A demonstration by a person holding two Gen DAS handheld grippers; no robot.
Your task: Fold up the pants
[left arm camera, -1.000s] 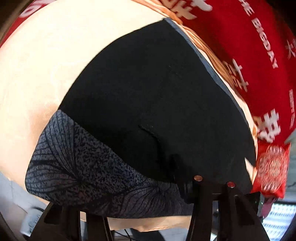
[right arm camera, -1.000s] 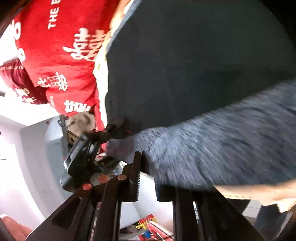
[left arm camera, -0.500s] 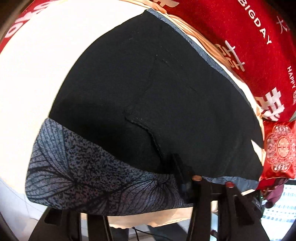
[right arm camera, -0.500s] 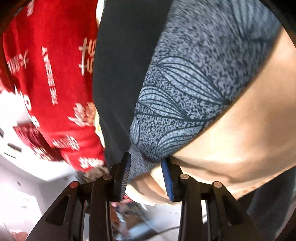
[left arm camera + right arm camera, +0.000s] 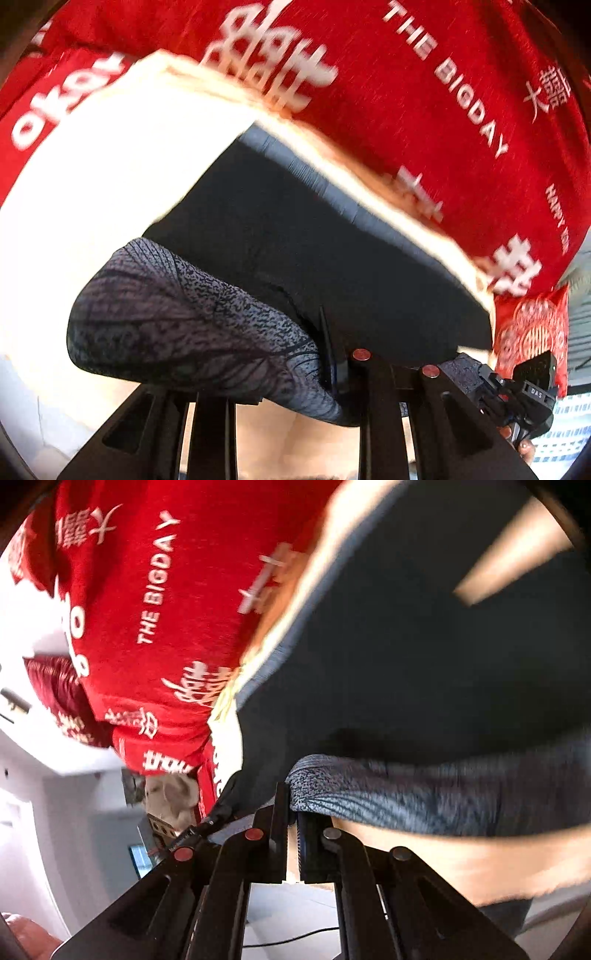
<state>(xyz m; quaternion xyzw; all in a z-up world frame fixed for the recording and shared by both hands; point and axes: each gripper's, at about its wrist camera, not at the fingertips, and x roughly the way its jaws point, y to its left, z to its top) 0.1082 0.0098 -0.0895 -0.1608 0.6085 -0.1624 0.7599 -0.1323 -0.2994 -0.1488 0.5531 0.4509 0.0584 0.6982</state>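
From the left wrist camera, our left gripper (image 5: 291, 373) is clamped on the patterned grey hem (image 5: 177, 321) of the pants (image 5: 314, 236), where a second ago its fingers stood a little apart over the cloth lying flat. The hem now bunches and rises off the cream surface (image 5: 110, 177), with the red printed cloth (image 5: 424, 92) filling more of the view. From the right wrist camera, our right gripper (image 5: 293, 834) has also closed, its narrow fingers pinching the other corner of the hem (image 5: 369, 794), which half a second ago sat loosely between open fingers. We judge both corners secured and lifting, ready to carry over for a fold.
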